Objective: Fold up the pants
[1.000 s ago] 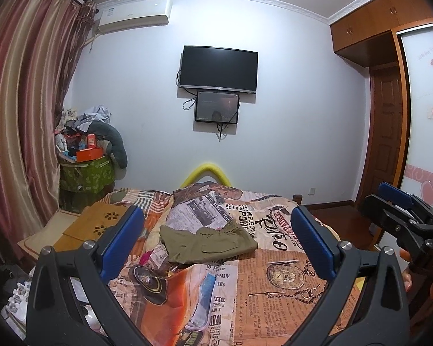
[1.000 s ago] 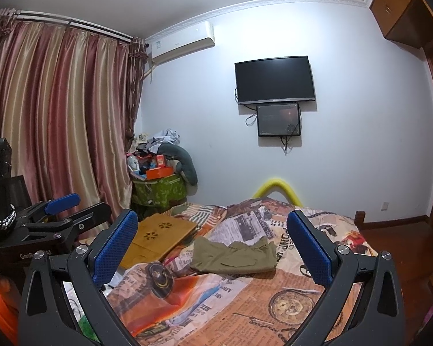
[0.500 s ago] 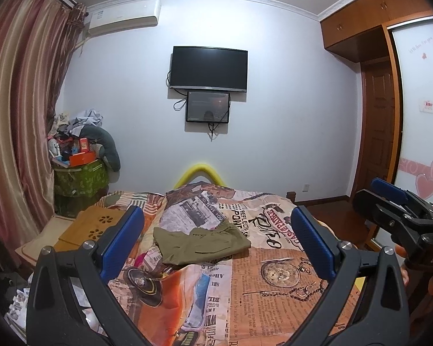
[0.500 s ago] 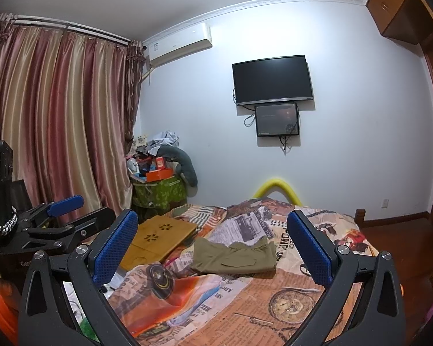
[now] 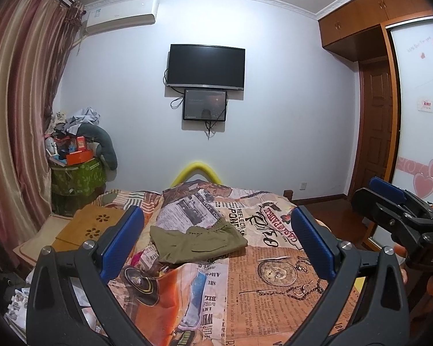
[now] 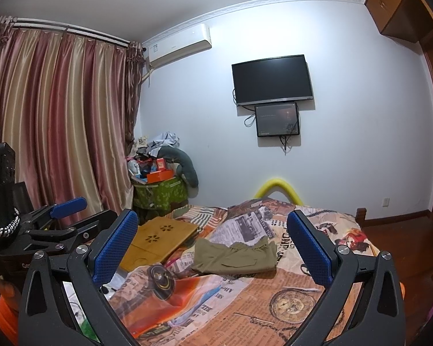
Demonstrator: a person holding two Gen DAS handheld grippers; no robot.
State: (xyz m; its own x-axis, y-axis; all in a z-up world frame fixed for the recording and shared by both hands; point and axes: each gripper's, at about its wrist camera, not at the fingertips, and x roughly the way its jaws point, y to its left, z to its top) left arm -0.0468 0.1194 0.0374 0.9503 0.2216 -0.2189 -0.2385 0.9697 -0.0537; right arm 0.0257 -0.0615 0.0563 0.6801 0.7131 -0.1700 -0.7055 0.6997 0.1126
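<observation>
left wrist view: olive pants [image 5: 199, 243] lie already bundled compact on the bedspread [image 5: 274, 282], well ahead of the left gripper [image 5: 216, 242], jaws spread and empty; the right gripper [image 6: 212, 243] likewise gapes. soft, light cloth that would sag and shift; best pinched at the waistband or a folded edge
</observation>
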